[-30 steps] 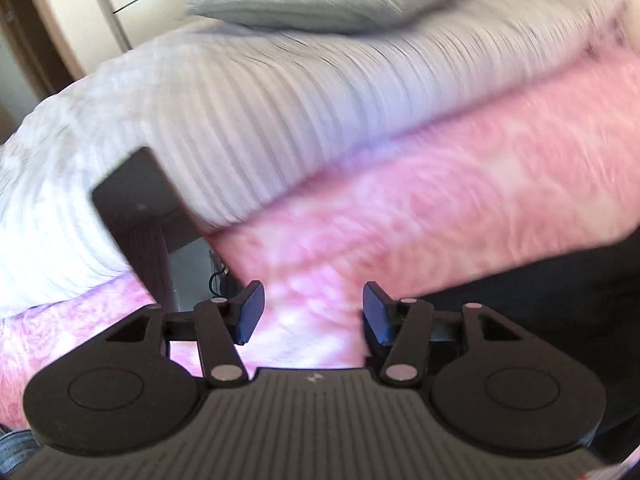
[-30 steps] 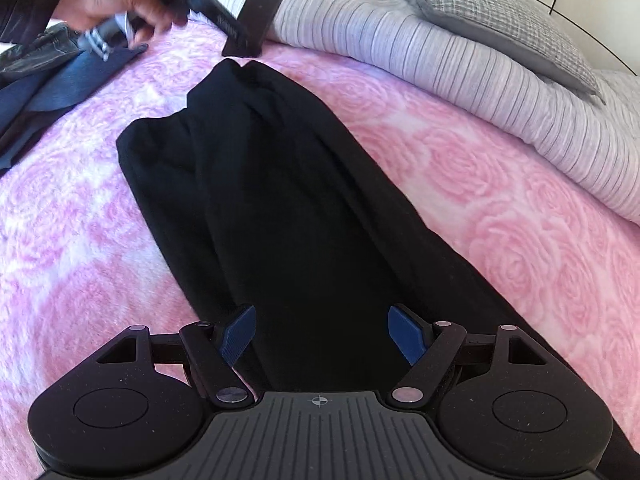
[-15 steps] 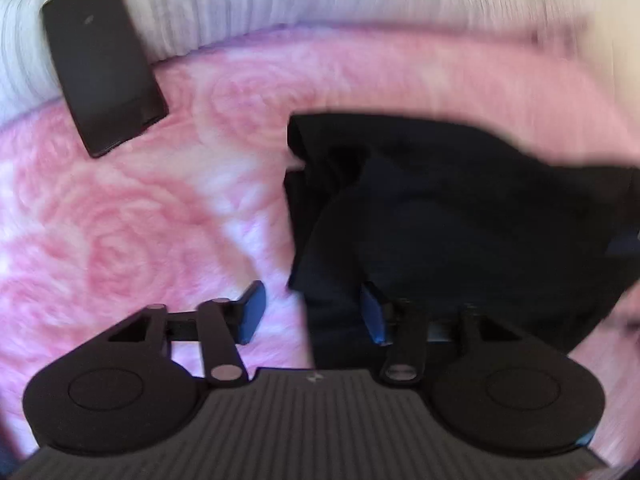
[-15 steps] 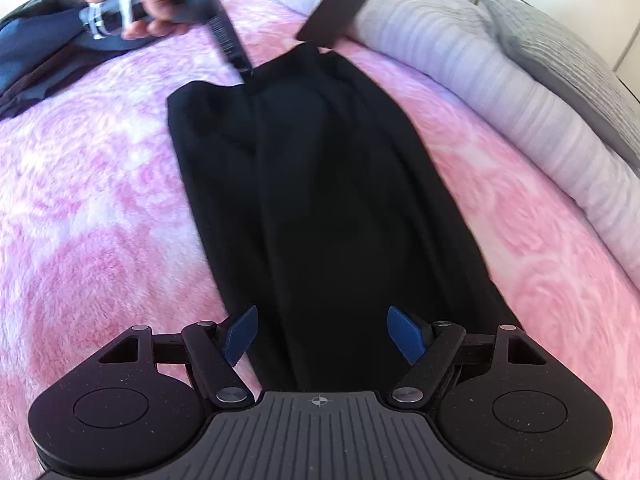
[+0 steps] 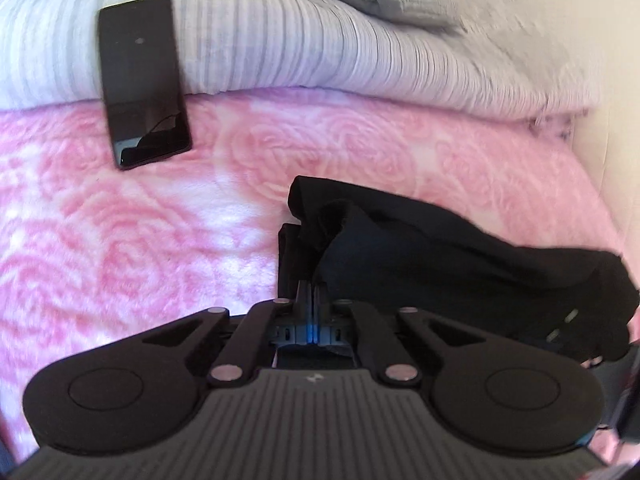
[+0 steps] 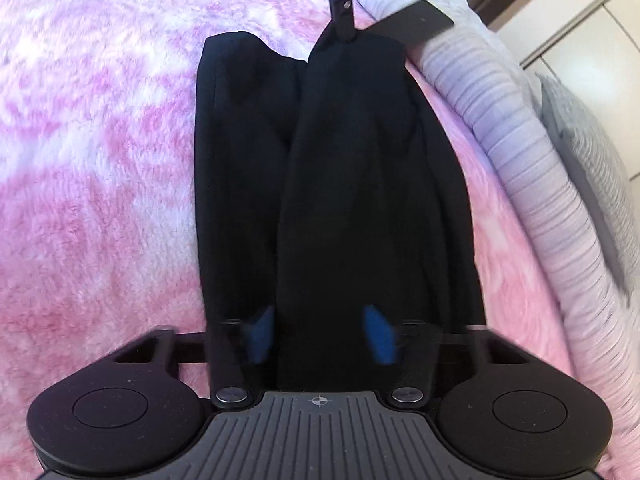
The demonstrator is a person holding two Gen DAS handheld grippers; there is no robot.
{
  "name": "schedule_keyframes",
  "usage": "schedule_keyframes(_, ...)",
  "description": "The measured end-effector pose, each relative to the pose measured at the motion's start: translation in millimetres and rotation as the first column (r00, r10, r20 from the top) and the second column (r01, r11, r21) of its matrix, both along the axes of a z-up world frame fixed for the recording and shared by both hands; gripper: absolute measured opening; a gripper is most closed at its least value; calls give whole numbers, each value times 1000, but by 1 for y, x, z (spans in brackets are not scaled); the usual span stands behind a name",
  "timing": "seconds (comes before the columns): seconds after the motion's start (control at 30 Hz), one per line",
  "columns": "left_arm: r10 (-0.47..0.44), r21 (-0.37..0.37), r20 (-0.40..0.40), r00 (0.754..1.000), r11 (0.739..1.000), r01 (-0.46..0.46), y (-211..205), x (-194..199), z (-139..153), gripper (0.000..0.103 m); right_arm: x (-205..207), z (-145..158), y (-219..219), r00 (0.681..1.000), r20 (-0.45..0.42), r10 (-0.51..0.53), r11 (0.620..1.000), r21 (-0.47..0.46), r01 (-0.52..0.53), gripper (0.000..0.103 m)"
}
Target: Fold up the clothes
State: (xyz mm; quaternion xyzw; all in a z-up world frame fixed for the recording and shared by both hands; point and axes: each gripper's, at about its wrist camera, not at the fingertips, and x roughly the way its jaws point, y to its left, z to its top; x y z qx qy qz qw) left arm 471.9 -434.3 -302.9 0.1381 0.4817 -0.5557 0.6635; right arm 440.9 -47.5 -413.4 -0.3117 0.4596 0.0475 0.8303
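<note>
My right wrist view gives me the whole black garment (image 6: pixel 336 184) laid lengthwise on the pink rose-patterned blanket (image 6: pixel 100 152), its long axis running from my right gripper (image 6: pixel 320 332) away to the far end. There the left gripper (image 6: pixel 340 20) pinches the far edge. The left wrist view shows only that bunched far end of the garment (image 5: pixel 420 256), plus a black phone (image 5: pixel 142 80) leaning on the striped white duvet (image 5: pixel 320 40), far left. My left gripper (image 5: pixel 311 296) has its fingers fully together on the cloth edge. My right gripper's jaws are closing with a fold of the garment between them; the blurred blue pads (image 6: pixel 260 332) look not yet pressed on it.
</note>
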Motion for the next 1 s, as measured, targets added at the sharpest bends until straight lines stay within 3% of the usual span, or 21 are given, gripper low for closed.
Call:
schedule_keyframes(0.07, 13, -7, -6, 1000, 1000, -13, 15, -4, 11, 0, -2, 7, 0, 1000, 9, -2, 1000, -3, 2, 8)
schedule_keyframes(0.2, 38, 32, -29, 999, 999, -37, 45, -17, 7, 0, -19, 27, 3, 1000, 29, 11, 1000, 27, -12, 7)
schedule_keyframes(0.37, 69, 120, -57, 996, 991, -62, 60, -26, -33, 0, -29, 6, 17, 996, -45, 74, 996, 44, -72, 7)
schedule_keyframes(0.7, 104, 13, -90, 991, 995, -103, 49, -6, 3, 0, -28, 11, 23, 996, -5, 88, 996, 10, -88, 8)
schedule_keyframes(1.0, 102, 47, -85, 991, 994, -98, 39, -4, -6, 0, -32, -4, 38, 992, 46, 116, 989, -95, -111, 8)
